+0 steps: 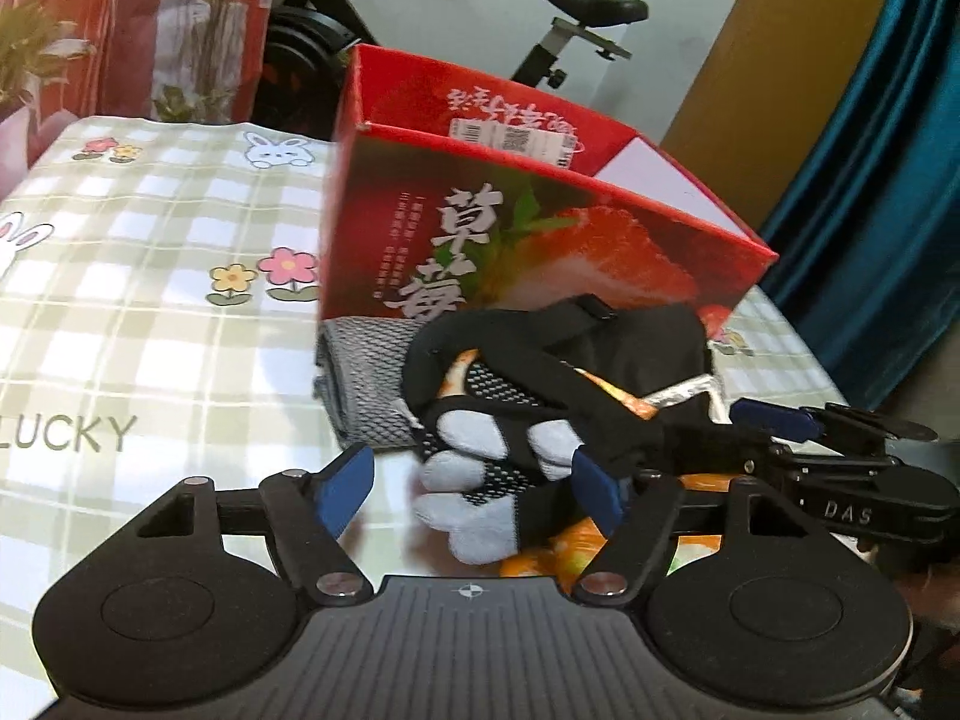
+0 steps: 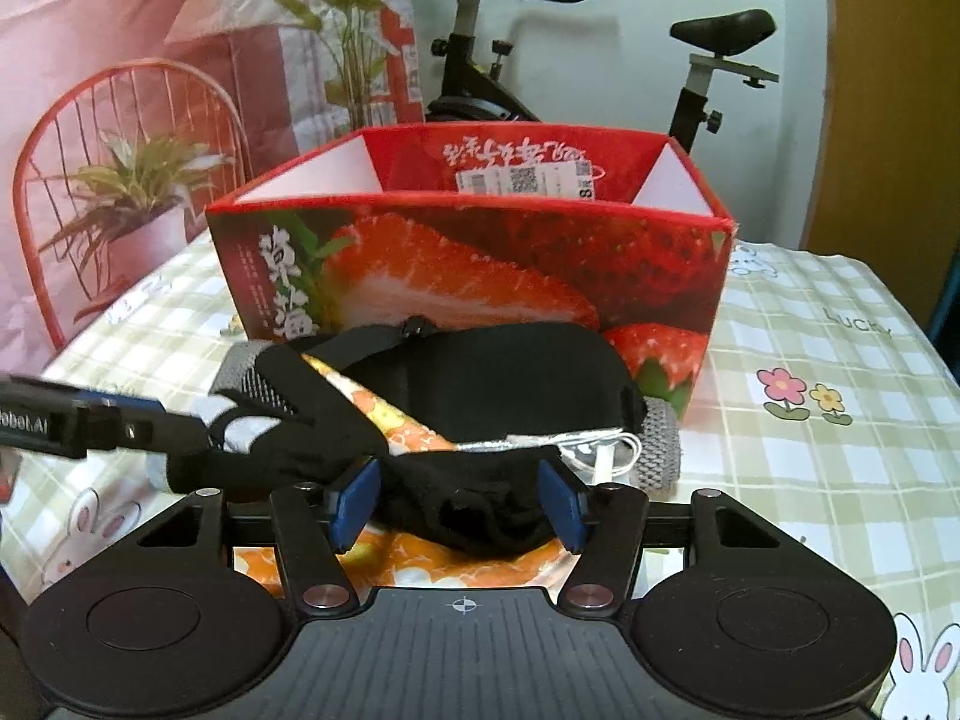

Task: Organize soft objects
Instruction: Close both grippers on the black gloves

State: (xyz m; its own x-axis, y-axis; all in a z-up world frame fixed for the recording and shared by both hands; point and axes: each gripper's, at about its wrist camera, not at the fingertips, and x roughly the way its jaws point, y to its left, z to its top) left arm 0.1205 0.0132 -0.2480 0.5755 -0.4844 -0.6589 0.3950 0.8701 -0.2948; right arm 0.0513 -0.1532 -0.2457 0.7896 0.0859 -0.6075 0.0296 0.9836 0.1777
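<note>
Red cardboard is what fills both our views: the strawberry box [image 1: 540,228] stands open-topped on the checked tablecloth [image 1: 150,312], and the pile of soft stuff sits right against its front wall.

From our left wrist view, the left gripper [image 1: 474,492] is spread wide around the black-and-grey glove [image 1: 480,480]; we can't tell if either blue pad actually touches it. At 12 o'clock from the glove there's a black pouch [image 1: 648,354], with a grey knitted cloth [image 1: 366,384] at about 10 o'clock, tucked against the box. Orange patterned fabric [image 1: 552,552] peeks out under the glove. Our right gripper [image 1: 774,417] pokes in from 3 o'clock.

In the right wrist view, our right gripper [image 2: 459,495] is also spread, its blue pads on either side of a black sock-like piece [image 2: 480,504] lying on the orange fabric. Contact there is hard to call too. A white cord [image 2: 606,450] curls at 1 o'clock from it. Behind the box we see an exercise bike [image 2: 708,60], and a red chair [image 2: 120,138] at 10 o'clock.
</note>
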